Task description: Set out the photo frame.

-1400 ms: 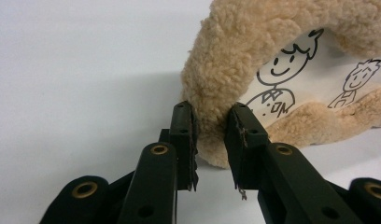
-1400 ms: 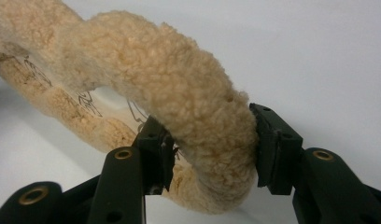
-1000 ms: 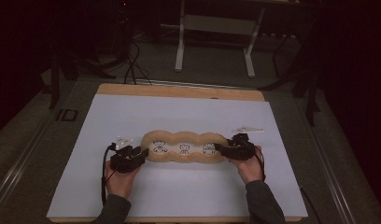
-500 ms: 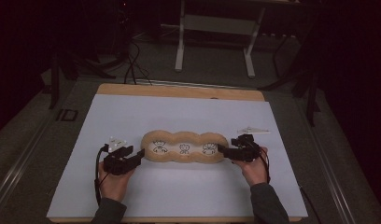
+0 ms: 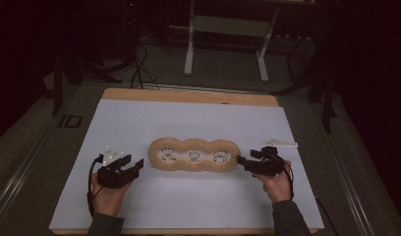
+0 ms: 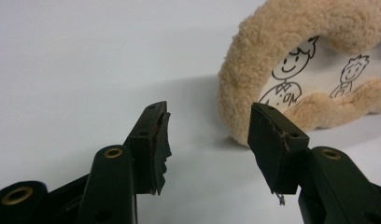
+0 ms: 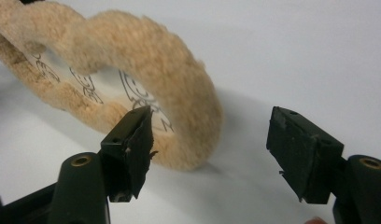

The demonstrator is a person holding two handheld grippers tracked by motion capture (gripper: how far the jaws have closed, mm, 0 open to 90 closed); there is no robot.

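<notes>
A beige plush frame [image 5: 193, 167] with three round windows lies flat at the middle of the white sheet [image 5: 188, 123]; each window shows a cartoon figure. My left gripper [image 5: 135, 166] sits just off its left end, apart from it. The left gripper view shows these jaws [image 6: 208, 121] open and empty, the plush [image 6: 235, 88] just beyond the right jaw. They have just been opening. My right gripper [image 5: 242, 163] is a little off the right end. Its jaws [image 7: 209, 126] gape wide on nothing after opening, then easing in slightly, with the plush [image 7: 179, 70] behind the left jaw.
The sheet covers a wooden table whose far edge [image 5: 188, 95] shows bare wood. Beyond it stand the white legs of a stand [image 5: 191, 44], and cables [image 5: 139, 69] lie on the dark floor. A person's hands hold both grippers near the front edge.
Both grippers were closed on the plush's two ends; their jaws have since spread and each hand has drawn outward, away from the plush. The plush has not moved.
</notes>
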